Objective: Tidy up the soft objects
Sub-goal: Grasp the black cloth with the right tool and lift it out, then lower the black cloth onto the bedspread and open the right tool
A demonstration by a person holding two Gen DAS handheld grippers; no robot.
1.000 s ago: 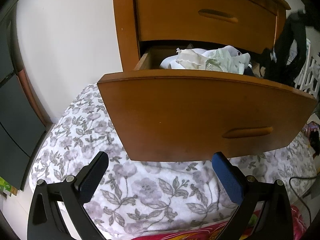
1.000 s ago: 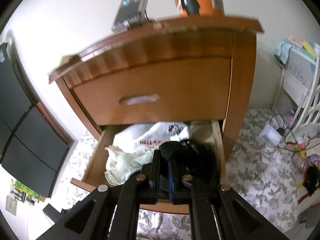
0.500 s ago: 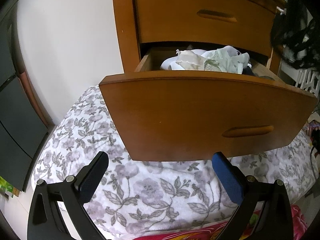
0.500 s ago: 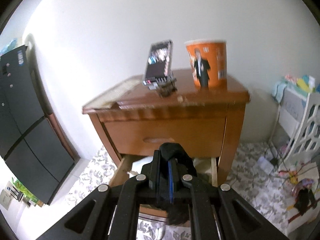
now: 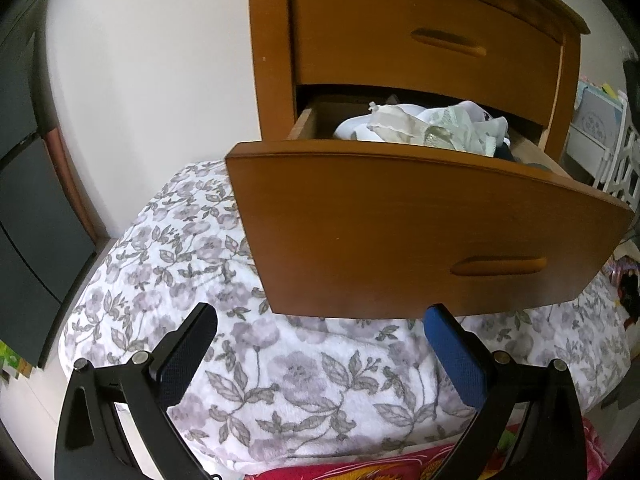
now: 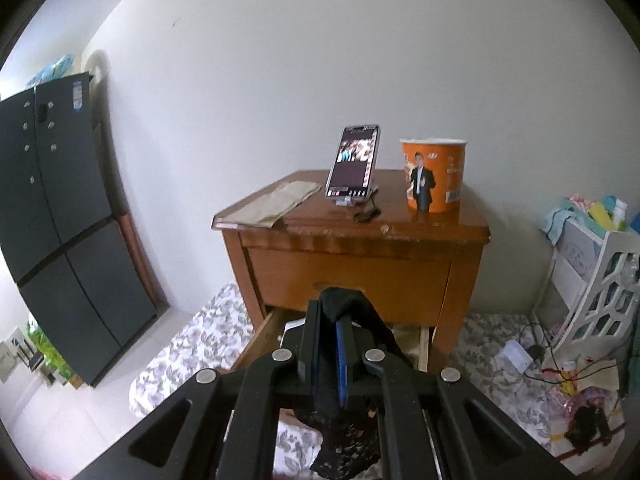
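Observation:
A wooden nightstand (image 6: 352, 252) has its lower drawer (image 5: 420, 232) pulled out. White and pale green soft clothes (image 5: 424, 128) lie heaped inside it. My left gripper (image 5: 320, 340) is open and empty, low in front of the drawer face, above a floral blanket (image 5: 248, 344). My right gripper (image 6: 334, 316) is shut on a black garment (image 6: 344, 428) that hangs down below its fingers. It holds the garment high in front of the nightstand, above the open drawer (image 6: 272, 332).
A phone on a stand (image 6: 354, 164), an orange cup (image 6: 434, 176) and a folded paper (image 6: 276, 202) sit on the nightstand top. A dark cabinet (image 6: 60, 232) stands at the left. A white rack (image 6: 600, 292), cables and clutter lie at the right.
My right gripper has risen and pulled back from the drawer, lifting the black garment out with it. The left gripper has stayed open and nearly still in front of the drawer.

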